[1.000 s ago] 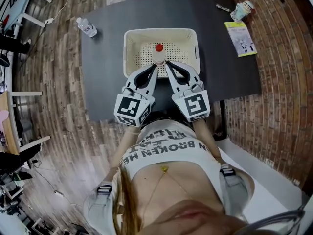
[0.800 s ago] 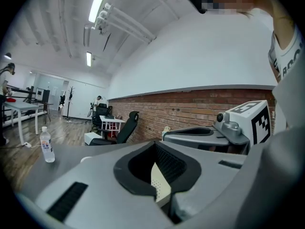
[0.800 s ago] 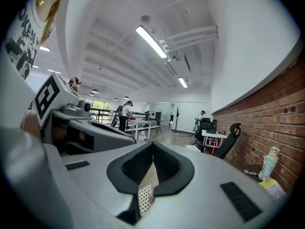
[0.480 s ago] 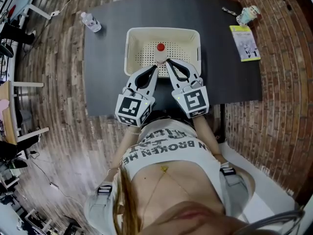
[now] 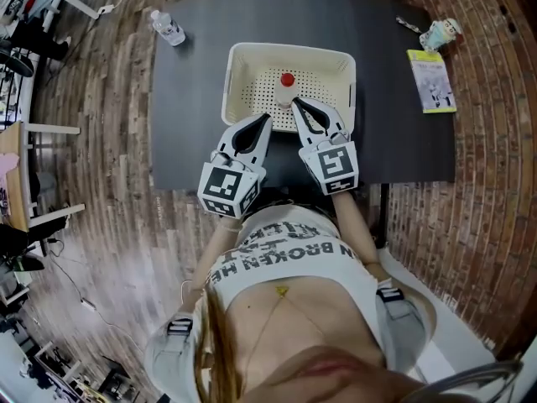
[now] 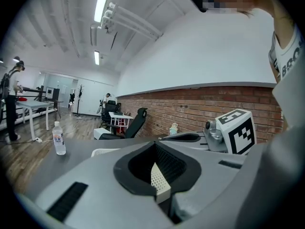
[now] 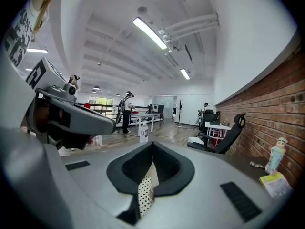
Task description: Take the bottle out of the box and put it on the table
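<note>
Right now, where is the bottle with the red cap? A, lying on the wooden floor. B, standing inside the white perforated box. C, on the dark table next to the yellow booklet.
B: the head view shows the red-capped bottle standing upright inside the white box, far from the booklet and not on the floor.

- Clear water bottle (image 5: 169, 28) noted upright at far-left corner of worktop (image 5: 193, 99).
- Yellow-green leaflet (image 5: 433, 81) laid flat near right edge; small figurine (image 5: 442, 34) stood just beyond it.
- Black office chair (image 6: 136, 123) seen beside brick wall (image 6: 190, 101).
</note>
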Tool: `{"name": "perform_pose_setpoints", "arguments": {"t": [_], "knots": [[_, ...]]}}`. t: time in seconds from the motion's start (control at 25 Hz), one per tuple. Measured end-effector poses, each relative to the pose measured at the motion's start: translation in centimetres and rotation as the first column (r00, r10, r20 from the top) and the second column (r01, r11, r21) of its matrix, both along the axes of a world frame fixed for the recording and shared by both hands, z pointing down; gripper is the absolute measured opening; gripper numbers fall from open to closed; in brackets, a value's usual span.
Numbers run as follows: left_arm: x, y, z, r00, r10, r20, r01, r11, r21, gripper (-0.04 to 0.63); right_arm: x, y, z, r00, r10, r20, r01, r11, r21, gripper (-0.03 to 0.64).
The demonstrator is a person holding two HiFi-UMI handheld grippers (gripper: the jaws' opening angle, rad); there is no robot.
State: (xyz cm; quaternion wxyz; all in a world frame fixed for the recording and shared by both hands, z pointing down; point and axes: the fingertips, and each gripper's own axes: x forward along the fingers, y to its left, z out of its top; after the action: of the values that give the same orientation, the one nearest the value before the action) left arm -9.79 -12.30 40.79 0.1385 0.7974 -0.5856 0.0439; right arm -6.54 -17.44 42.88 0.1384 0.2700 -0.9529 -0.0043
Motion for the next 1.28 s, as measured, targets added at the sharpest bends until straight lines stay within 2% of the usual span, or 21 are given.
{"name": "perform_pose_setpoints", "arguments": {"t": [0.24, 0.92, 1.28], "knots": [[-0.6, 0.5, 0.3, 1.000, -0.014, 0.015, 0.014, 1.000, -0.013, 0.005, -0.5, -0.6, 1.9, 1.000, 0.002, -0.029, -0.003, 0.999, -0.035, 0.009], [-2.1, 1.2, 2.1, 0.999, -0.048, -0.018, 0.046, 0.996, -0.071, 0.005, -1.6, -2.9, 5.7, 0.995, 0.025, -0.094, -0.034, 0.996, -0.087, 0.009], [-2.9, 1.1, 3.0, 0.998, -0.061, -0.026, 0.058, 0.994, -0.092, 0.005, -1.3, -4.1, 5.6, 0.995, 0.062, -0.075, -0.068, 0.995, -0.068, 0.012]]}}
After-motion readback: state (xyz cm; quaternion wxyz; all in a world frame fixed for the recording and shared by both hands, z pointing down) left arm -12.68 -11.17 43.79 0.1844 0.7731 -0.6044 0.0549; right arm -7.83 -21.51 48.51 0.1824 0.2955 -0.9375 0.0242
